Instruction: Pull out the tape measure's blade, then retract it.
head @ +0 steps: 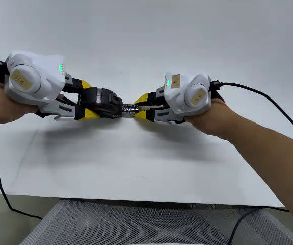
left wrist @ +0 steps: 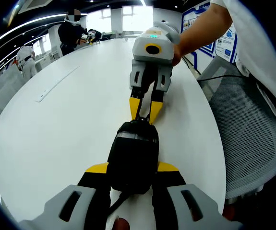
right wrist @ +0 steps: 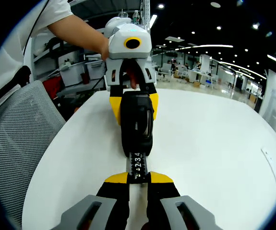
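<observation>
A black tape measure (head: 101, 102) hangs just above the white table (head: 146, 46), with my left gripper (head: 85, 99) shut on its case. The case (left wrist: 133, 155) sits between the yellow-tipped fingers (left wrist: 97, 168) in the left gripper view. A short length of blade (head: 130, 109) with printed numbers sticks out to the right. My right gripper (head: 142, 106) is shut on the blade's end. In the right gripper view the blade (right wrist: 138, 165) runs from my right gripper (right wrist: 138, 178) to the case (right wrist: 137, 124), held by my left gripper (right wrist: 133, 109) beyond.
Black cables (head: 258, 94) trail from both grippers across the table. A grey mesh chair (head: 131, 222) stands at the table's near edge. Far off in the left gripper view a person (left wrist: 73, 31) stands by the table's end.
</observation>
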The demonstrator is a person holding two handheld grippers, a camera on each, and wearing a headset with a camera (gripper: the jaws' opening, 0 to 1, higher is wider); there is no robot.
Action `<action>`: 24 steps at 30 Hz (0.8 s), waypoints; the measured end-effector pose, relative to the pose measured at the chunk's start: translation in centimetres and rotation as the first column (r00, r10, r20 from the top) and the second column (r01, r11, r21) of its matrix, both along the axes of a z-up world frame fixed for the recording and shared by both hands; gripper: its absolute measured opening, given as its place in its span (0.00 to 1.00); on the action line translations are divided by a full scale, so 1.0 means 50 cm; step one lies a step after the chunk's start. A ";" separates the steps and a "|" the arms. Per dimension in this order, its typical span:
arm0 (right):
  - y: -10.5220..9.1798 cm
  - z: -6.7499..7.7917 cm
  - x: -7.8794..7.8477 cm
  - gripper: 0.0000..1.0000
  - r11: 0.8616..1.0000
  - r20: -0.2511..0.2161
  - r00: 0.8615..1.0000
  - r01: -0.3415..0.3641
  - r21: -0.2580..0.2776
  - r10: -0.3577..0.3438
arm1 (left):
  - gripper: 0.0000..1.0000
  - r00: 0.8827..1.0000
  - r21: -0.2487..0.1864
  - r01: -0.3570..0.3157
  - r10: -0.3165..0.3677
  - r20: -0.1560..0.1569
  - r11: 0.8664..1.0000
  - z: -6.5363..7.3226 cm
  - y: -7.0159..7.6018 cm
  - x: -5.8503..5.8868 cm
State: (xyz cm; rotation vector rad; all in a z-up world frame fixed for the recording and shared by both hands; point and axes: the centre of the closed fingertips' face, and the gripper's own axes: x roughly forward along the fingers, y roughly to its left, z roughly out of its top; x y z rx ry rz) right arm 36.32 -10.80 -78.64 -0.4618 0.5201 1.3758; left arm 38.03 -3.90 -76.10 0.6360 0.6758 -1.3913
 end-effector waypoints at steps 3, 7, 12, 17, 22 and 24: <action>-0.006 -0.001 -0.002 0.09 1.000 0.001 1.000 0.002 -0.006 -0.002 | 0.27 1.000 -0.002 -0.003 0.003 -0.002 1.000 0.000 0.000 0.000; -0.013 0.000 0.000 0.09 1.000 -0.003 1.000 0.012 -0.005 -0.012 | 0.27 1.000 -0.001 -0.008 0.008 -0.004 1.000 0.000 -0.001 0.000; -0.022 0.003 -0.003 0.09 1.000 -0.003 1.000 0.010 -0.010 -0.010 | 0.27 1.000 -0.001 -0.005 0.005 -0.002 1.000 0.001 -0.001 -0.001; -0.035 0.001 -0.003 0.09 1.000 -0.004 1.000 0.014 -0.011 -0.014 | 0.27 1.000 -0.003 -0.004 0.004 0.001 1.000 0.000 0.000 -0.001; -0.047 0.002 -0.003 0.09 1.000 -0.004 1.000 0.017 -0.014 -0.017 | 0.27 1.000 -0.004 -0.011 0.011 0.001 1.000 0.000 -0.001 0.000; -0.052 0.003 -0.003 0.09 1.000 -0.003 1.000 0.016 -0.016 -0.016 | 0.27 1.000 -0.006 -0.011 0.011 0.002 1.000 0.000 -0.001 0.000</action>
